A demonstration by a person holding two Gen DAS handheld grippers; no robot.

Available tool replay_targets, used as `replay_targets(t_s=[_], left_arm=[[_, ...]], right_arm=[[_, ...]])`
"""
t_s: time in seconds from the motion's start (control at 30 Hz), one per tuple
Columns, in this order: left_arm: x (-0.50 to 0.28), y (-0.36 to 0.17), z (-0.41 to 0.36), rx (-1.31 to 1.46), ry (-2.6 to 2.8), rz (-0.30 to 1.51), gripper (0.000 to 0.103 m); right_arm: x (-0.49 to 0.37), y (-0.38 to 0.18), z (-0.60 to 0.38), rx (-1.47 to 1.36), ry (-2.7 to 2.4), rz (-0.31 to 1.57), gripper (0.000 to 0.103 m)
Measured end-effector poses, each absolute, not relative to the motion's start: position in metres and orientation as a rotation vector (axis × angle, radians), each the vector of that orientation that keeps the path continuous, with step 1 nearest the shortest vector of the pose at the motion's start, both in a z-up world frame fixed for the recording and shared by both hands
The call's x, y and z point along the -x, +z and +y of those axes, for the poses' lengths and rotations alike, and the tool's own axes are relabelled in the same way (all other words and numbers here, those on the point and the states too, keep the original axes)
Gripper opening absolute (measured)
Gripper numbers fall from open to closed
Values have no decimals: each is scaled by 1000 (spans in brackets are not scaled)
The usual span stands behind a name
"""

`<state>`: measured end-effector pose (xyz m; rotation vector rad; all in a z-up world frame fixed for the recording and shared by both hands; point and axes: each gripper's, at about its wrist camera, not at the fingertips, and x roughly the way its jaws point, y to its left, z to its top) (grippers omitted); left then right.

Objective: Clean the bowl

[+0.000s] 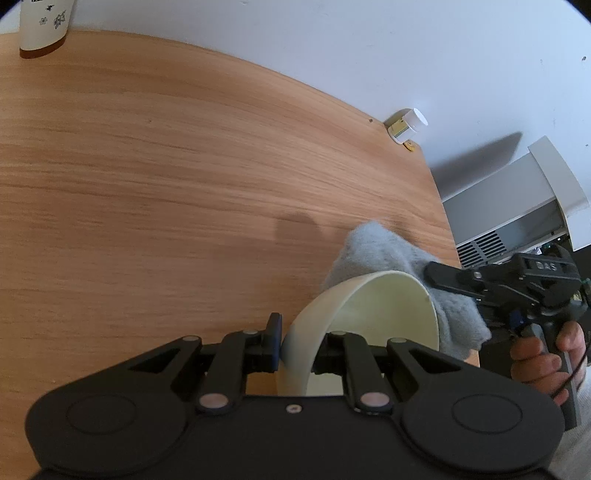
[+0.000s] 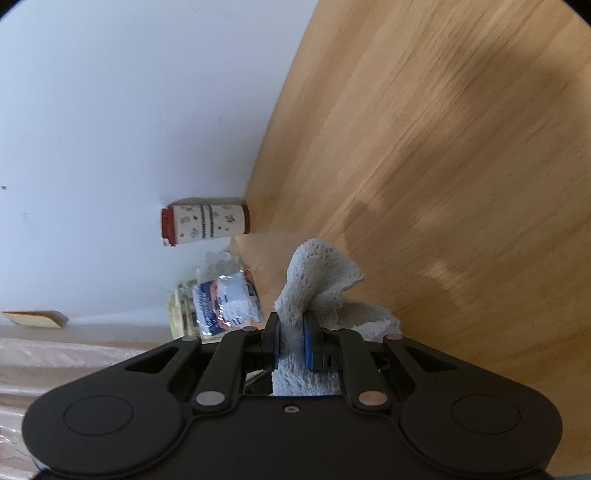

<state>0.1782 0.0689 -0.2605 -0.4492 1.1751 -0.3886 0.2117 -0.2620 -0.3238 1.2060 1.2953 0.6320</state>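
Note:
My left gripper is shut on the rim of a cream bowl and holds it tilted on its side above the wooden table. My right gripper is shut on a grey cloth. In the left wrist view the right gripper comes in from the right, and the grey cloth lies against the bowl's far rim and outer side. The bowl does not show in the right wrist view.
A floral patterned canister stands at the table's back by the white wall; it also shows in the right wrist view. A small white-capped bottle is at the table's far corner. A plastic packet lies near the canister. A white appliance stands beyond the table's right edge.

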Motion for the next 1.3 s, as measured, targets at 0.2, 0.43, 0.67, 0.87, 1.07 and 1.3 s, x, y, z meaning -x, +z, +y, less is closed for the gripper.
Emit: replay_targets(t_s=[0.2, 0.43, 0.67, 0.87, 1.07, 1.3], left_arm=[[-176, -260, 69, 440, -420, 1173, 14], [-175, -257, 69, 422, -452, 1170, 14], [-177, -255, 65, 363, -465, 1175, 14], [-182, -250, 58, 325, -483, 1170, 14], [-180, -246, 53, 291, -506, 1176, 14], [-174, -244, 49, 236, -535, 1194, 15]], right_arm=[[-226, -347, -249, -1163, 660, 1404, 14], [-232, -365, -236, -1125, 711, 1493, 14], [-244, -342, -232, -1075, 822, 1449, 14], [-256, -313, -228, -983, 928, 1423, 14], [-260, -320, -226, -952, 936, 1470, 14], [-263, -347, -206, -802, 885, 1613, 14]])
